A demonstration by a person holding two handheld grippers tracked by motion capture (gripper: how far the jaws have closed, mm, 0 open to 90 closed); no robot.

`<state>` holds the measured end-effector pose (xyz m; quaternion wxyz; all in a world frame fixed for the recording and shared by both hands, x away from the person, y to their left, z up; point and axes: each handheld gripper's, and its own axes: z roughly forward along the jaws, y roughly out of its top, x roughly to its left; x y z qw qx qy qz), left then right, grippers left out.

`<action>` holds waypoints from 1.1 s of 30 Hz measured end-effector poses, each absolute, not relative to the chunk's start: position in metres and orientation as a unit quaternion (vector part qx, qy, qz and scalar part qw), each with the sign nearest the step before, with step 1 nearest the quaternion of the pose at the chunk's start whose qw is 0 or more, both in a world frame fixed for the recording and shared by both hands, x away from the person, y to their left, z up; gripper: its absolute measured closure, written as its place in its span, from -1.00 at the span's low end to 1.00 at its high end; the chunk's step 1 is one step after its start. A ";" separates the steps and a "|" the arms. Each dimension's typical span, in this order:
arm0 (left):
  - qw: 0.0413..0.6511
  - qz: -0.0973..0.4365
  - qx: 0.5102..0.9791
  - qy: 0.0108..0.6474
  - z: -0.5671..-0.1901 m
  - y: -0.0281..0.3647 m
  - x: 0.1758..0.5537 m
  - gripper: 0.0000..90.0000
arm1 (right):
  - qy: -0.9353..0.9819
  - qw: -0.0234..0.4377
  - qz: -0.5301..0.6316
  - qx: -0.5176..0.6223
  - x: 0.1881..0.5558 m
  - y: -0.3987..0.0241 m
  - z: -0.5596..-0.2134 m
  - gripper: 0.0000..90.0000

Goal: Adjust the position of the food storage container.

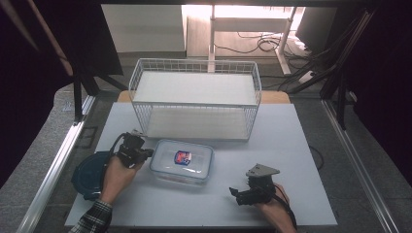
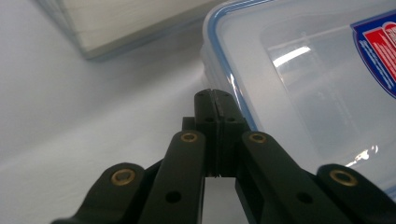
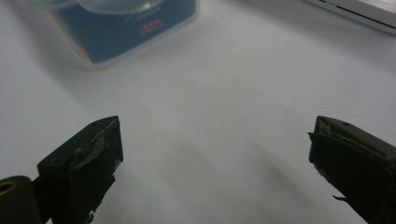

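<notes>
A clear plastic food container [image 1: 182, 161] with a blue-sealed lid and a red and blue label [image 1: 182, 157] lies on the white table, in front of the wire basket. My left gripper [image 1: 148, 154] sits at the container's left edge, jaws shut with nothing between them; in the left gripper view its tips [image 2: 215, 100] rest beside the lid's blue rim [image 2: 222, 56]. My right gripper [image 1: 234, 192] lies low over the table right of the container, jaws wide open and empty. In the right gripper view the container [image 3: 126, 28] stands ahead, up left.
A white wire basket [image 1: 194, 97] with a flat shelf stands at the back of the table [image 1: 301, 160]. A dark blue round lid or plate [image 1: 87, 174] lies at the left edge under the left forearm. Metal rails run along both sides.
</notes>
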<state>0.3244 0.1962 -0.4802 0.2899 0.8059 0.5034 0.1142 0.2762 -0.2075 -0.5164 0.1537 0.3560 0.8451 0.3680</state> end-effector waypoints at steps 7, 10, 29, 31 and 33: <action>0.317 0.109 0.806 0.488 -0.482 0.178 0.307 1.00 | 0.838 0.159 0.381 0.358 0.275 -0.207 -0.510 -0.96; 0.329 0.101 0.805 0.484 -0.484 0.173 0.300 1.00 | 0.833 0.153 0.389 0.361 0.275 -0.206 -0.508 -0.98; 0.385 0.089 0.796 0.458 -0.500 0.173 0.261 0.73 | 0.860 0.157 0.370 0.316 0.265 -0.205 -0.495 0.06; 0.405 0.092 0.795 0.442 -0.501 0.178 0.253 0.46 | 0.858 0.150 0.374 0.317 0.267 -0.209 -0.494 -0.06; 0.427 0.108 0.794 0.419 -0.501 0.182 0.244 0.15 | 0.859 0.128 0.379 0.319 0.269 -0.213 -0.495 -0.25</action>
